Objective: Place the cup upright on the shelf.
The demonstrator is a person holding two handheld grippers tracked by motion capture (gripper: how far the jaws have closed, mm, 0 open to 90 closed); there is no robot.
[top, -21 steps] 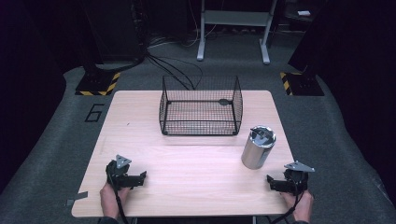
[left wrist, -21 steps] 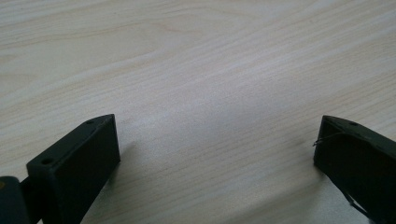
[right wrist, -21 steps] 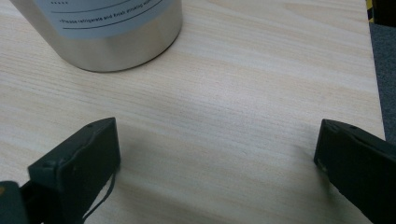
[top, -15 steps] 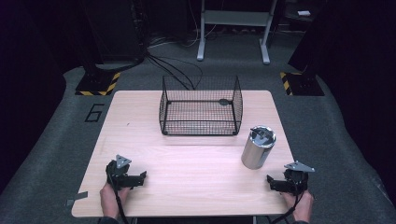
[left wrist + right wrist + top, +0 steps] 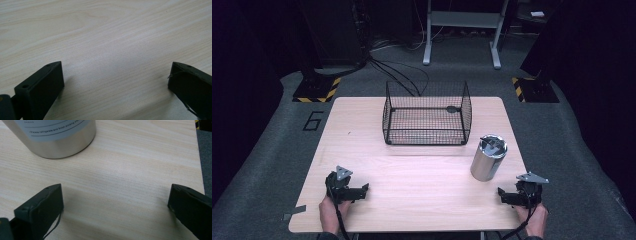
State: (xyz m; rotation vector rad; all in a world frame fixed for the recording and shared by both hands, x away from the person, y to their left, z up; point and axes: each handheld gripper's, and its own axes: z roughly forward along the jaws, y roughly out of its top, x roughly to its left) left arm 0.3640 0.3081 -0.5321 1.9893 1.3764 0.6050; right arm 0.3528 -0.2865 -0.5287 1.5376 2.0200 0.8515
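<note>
Your left gripper (image 5: 362, 189) rests near-left, jaws wide and empty. The steel can (image 5: 488, 158) stands upright, right of centre: rigid, likely slippery, so grip mid-body. Your right gripper (image 5: 503, 194), jaws wide, sits just near it.

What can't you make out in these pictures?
- Can label, right gripper view: the top edge cuts off most of the print, and the rest is too small to read.
- Dark lump in the basket, high view: too small to identify.
- Can's top, high view: too small to tell what sits there.
</note>
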